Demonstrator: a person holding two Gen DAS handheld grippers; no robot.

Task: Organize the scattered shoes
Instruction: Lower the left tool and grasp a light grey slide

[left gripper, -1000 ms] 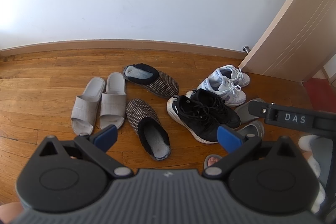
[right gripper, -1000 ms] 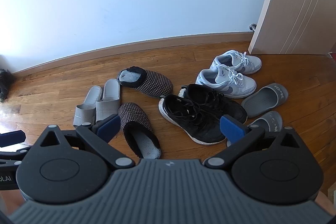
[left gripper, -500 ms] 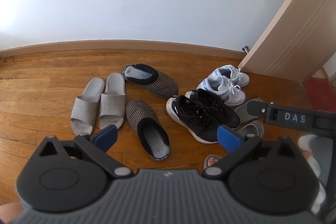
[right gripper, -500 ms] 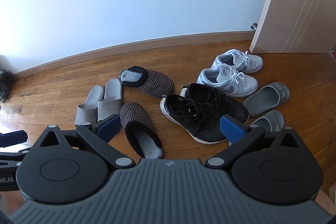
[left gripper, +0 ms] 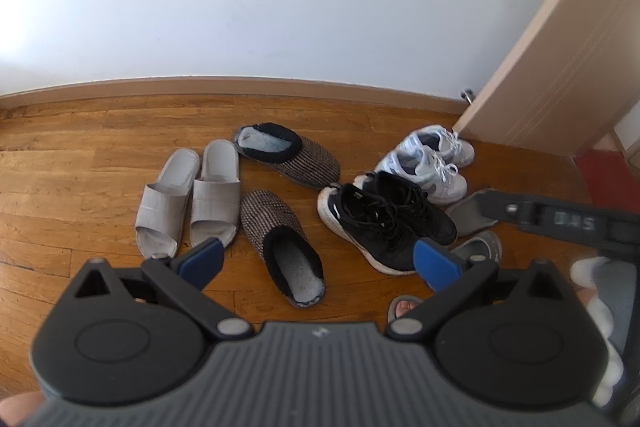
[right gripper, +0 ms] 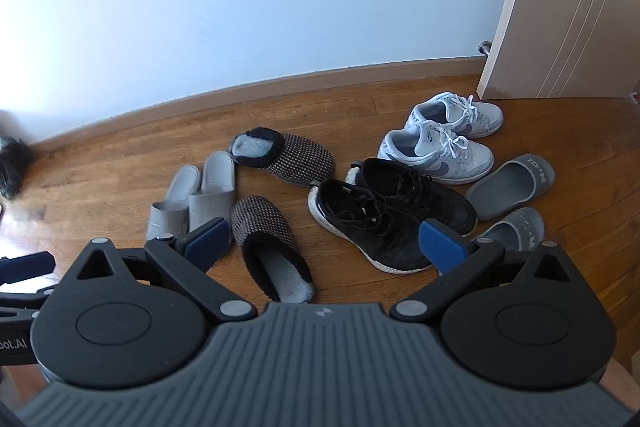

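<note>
Several shoes lie on the wood floor. A pair of grey slides [left gripper: 188, 195] lies side by side at the left. Two checked slippers lie apart, one far [left gripper: 288, 157] and one near [left gripper: 284, 247]. Black sneakers [left gripper: 384, 223] lie in the middle, white sneakers [left gripper: 432, 163] behind them, dark grey slides [right gripper: 510, 187] at the right. My left gripper [left gripper: 318, 259] is open and empty above the near slipper. My right gripper [right gripper: 324, 241] is open and empty, also held back from the shoes; its arm shows in the left wrist view [left gripper: 560, 219].
A white wall with a wooden baseboard [left gripper: 280, 85] runs behind the shoes. A beige door [right gripper: 576, 3] stands open at the right with a doorstop [right gripper: 484, 47]. A dark object [right gripper: 12, 167] sits at the far left. The person's toes [left gripper: 404, 307] show near the left gripper.
Both views have shifted only slightly; the right wrist view drifted a little. No shoe has moved and both grippers stay open.
</note>
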